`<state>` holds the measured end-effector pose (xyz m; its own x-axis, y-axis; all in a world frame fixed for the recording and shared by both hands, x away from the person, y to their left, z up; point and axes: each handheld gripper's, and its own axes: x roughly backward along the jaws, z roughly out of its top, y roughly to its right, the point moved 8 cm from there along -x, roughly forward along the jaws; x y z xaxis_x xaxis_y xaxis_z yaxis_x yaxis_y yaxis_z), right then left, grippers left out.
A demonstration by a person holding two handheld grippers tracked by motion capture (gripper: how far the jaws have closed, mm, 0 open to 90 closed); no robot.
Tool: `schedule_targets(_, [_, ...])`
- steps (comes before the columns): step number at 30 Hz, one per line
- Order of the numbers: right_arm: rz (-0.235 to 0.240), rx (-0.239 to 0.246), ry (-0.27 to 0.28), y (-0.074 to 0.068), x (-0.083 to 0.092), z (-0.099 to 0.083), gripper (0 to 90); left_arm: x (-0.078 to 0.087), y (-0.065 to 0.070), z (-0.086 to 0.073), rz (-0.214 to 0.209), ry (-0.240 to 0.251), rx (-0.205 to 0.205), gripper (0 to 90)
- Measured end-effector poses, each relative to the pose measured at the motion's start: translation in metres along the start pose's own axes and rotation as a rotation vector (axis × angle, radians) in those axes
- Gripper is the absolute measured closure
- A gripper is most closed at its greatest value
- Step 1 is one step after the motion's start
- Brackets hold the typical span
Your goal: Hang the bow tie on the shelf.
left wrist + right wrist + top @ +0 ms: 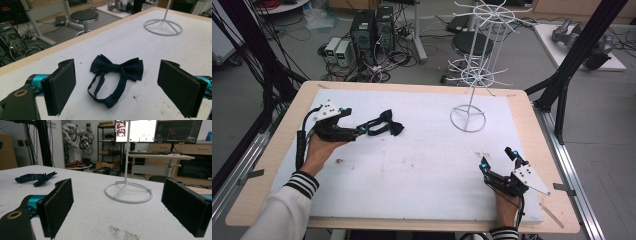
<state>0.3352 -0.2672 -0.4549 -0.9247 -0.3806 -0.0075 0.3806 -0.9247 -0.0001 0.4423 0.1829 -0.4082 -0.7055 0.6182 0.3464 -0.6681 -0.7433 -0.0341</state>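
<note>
A dark navy bow tie [388, 125] with its neck strap looped lies flat on the white mat, left of centre. My left gripper [360, 128] is open just to its left, its jaws spread wide to either side of the bow tie [117, 70] without touching it. A white wire display stand [473, 75] rises from a ring base at the back right of the mat. My right gripper [497, 159] is open near the front right edge, empty, facing the stand's ring base [128, 191], with the bow tie [36, 178] far off to its left.
The white mat [422, 170] covers a wooden table [532, 130]. Black frame posts [577, 55] stand at the right and left sides. Computers, cables and a stool sit on the floor behind the table. Small dark specks mark the mat.
</note>
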Motion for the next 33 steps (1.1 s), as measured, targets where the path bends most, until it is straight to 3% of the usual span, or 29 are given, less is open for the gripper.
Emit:
schedule_targets(7, [0.0,0.001,0.0,0.0,0.0,0.0,9.7,-0.022,0.001,-0.004,-0.026,-0.115,-0.032,17.0])
schedule_targets(11, [0.0,-0.001,0.0,0.0,0.0,0.0,9.8,-0.028,0.002,-0.006,-0.032,-0.142,-0.039,17.5])
schedule_targets(13, [-0.001,0.0,0.0,0.0,0.0,0.0,9.8,-0.036,0.004,-0.009,-0.043,-0.182,-0.058,17.8])
schedule_targets(19, [-0.004,0.003,-0.002,0.0,0.0,0.0,9.8,-0.049,0.008,-0.015,-0.043,-0.227,-0.076,18.3])
schedule_targets(23, [-0.004,0.005,-0.003,0.0,0.0,0.0,9.8,-0.06,0.013,-0.018,-0.061,-0.283,-0.119,18.7])
schedule_targets(28, [-0.006,0.005,-0.005,0.0,0.0,0.0,9.8,-0.07,0.016,-0.017,-0.072,-0.295,-0.122,19.6])
schedule_targets(33, [-0.006,0.005,-0.005,0.0,0.0,0.0,9.8,-0.081,0.018,-0.023,-0.083,-0.344,-0.124,21.4])
